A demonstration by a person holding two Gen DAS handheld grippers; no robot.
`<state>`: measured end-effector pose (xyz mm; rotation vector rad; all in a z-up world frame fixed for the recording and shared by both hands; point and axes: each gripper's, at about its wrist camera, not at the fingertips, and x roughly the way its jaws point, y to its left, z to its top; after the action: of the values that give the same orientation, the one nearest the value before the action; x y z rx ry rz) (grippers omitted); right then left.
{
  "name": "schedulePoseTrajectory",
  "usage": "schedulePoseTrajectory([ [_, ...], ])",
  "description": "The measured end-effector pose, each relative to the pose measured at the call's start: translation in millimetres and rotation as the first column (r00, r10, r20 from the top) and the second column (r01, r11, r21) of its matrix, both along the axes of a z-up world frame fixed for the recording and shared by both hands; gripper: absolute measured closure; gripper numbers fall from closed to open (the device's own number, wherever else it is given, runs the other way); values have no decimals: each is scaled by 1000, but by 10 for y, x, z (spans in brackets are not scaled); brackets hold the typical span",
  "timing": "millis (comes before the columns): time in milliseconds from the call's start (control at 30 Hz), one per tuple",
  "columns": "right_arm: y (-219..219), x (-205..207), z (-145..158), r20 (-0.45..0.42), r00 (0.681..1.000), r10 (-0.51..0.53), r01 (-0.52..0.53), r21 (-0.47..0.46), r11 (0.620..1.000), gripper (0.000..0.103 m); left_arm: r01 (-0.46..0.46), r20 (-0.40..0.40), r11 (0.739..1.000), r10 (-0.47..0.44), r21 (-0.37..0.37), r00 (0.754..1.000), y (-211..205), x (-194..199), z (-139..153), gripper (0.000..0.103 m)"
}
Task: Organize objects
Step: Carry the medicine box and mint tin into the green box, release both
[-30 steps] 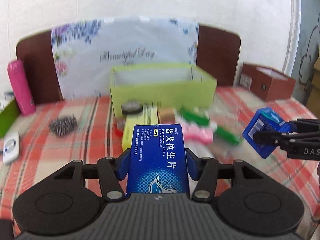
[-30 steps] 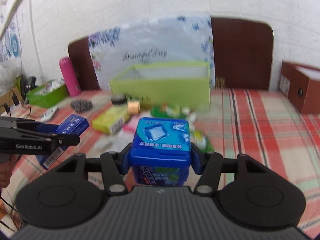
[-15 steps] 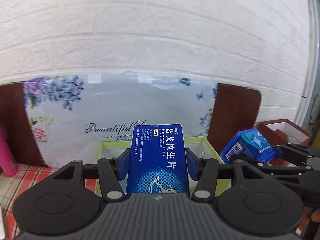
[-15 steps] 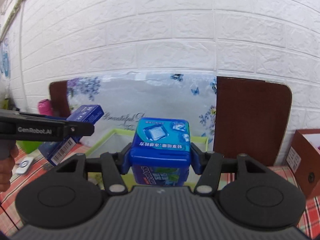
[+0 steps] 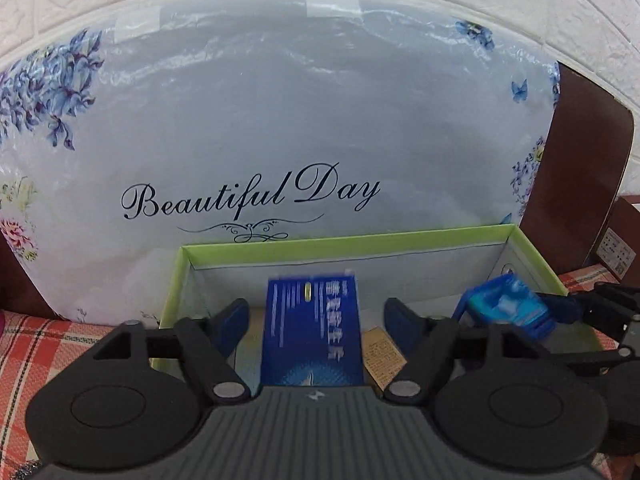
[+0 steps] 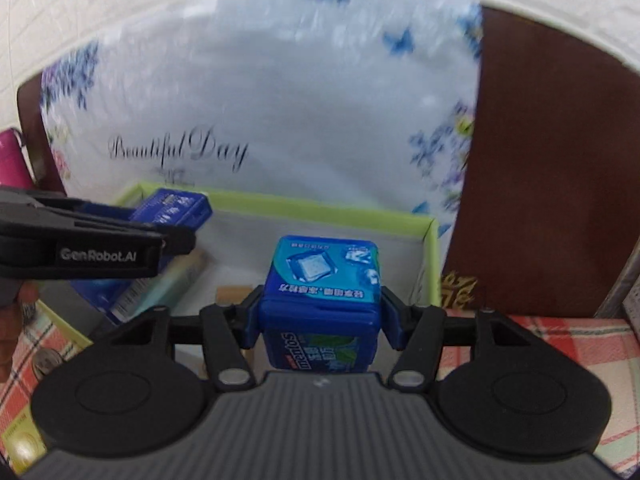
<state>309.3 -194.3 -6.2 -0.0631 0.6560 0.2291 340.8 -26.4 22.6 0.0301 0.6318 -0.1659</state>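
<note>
My left gripper (image 5: 316,316) is open over the green box (image 5: 360,240). The dark blue tablet box (image 5: 314,328) sits blurred between its spread fingers, loose from the pads. In the right wrist view the left gripper (image 6: 176,240) reaches in from the left with the tablet box (image 6: 172,208) at its tip, above the green box (image 6: 320,210). My right gripper (image 6: 320,312) is shut on a blue Mentos gum box (image 6: 320,300) and holds it over the green box's right part. The gum box also shows in the left wrist view (image 5: 508,306).
A floral "Beautiful Day" sheet (image 5: 280,140) stands behind the green box against a white brick wall. A brown headboard (image 6: 552,168) is at the right. Other packets (image 6: 176,280) lie inside the box. A pink bottle (image 6: 12,156) stands far left on the checked cloth (image 6: 560,344).
Both grippers moved forward and down over the green box. My left gripper's fingers spread apart and let go of the tablet box. The right gripper still grips the gum box.
</note>
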Motion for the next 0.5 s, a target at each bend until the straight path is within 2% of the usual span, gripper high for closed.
schedulePoseTrajectory([
  [100, 34, -114, 25, 60, 998, 13, -10, -39, 999, 12, -17, 7, 1000, 17, -14, 1000, 74, -60, 11, 16],
  [200, 8, -359, 210, 147, 989, 19, -13, -41, 999, 10, -40, 36, 998, 42, -46, 998, 164, -233, 157, 16],
  [300, -69, -670, 430, 237, 971, -14, 14, 2, 1000, 0, -44, 83, 997, 48, -60, 995, 201, -520, 342, 16],
  [333, -109, -812, 504, 261, 965, -20, 15, 21, 1000, 0, -33, 102, 997, 39, -63, 994, 201, -646, 417, 16],
  [500, -253, -1471, 664, 311, 950, -38, 12, 84, 996, 0, -26, 100, 1000, 26, 2, 995, 87, -1225, 521, 16],
])
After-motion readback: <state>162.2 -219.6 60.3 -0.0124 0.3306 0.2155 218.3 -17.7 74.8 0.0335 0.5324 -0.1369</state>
